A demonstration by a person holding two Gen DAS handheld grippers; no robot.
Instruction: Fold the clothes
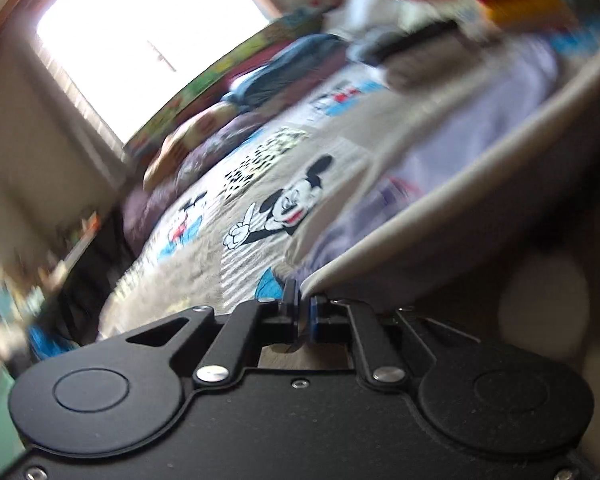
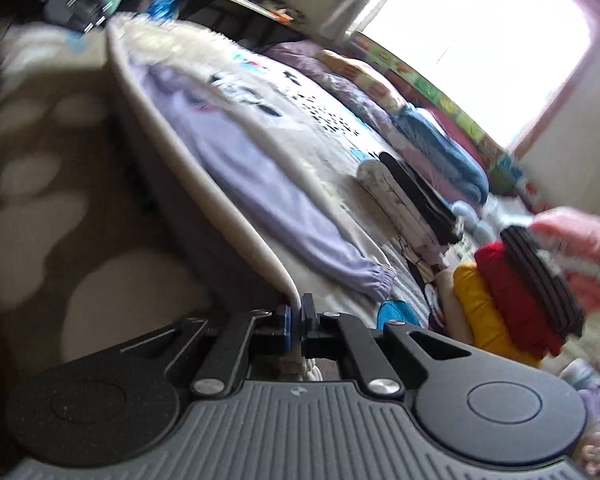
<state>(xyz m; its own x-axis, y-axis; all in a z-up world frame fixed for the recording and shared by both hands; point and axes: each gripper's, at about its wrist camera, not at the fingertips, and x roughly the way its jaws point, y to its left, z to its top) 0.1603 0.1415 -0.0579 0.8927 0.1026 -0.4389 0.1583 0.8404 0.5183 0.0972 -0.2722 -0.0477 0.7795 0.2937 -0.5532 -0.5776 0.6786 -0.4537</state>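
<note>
Left wrist view, nearest first: my left claw (image 1: pixel 303 314) is clenched on a corner of the beige garment (image 1: pixel 480 176), whose edge runs up and away to the right from the pads in a taut curve. Right wrist view mirrors that: my right claw (image 2: pixel 296 320) is pinched shut on the other corner, and the same edge sweeps up and off to the left. So I judge the cloth hangs stretched between the two claws, its long axis running from one to the other, with neither hand nearer. Just beyond the held edge, ahead of both claws, a lilac long-sleeved top (image 2: pixel 260 168) lies flat on the cartoon bedspread (image 1: pixel 268 208), its cuff on the right claw's side. Further out to the right of the right claw stand stacks of folded clothes (image 2: pixel 516 284). Farthest off, the bright window (image 2: pixel 472 44). Both views are motion-blurred, so finer detail escapes me.
</note>
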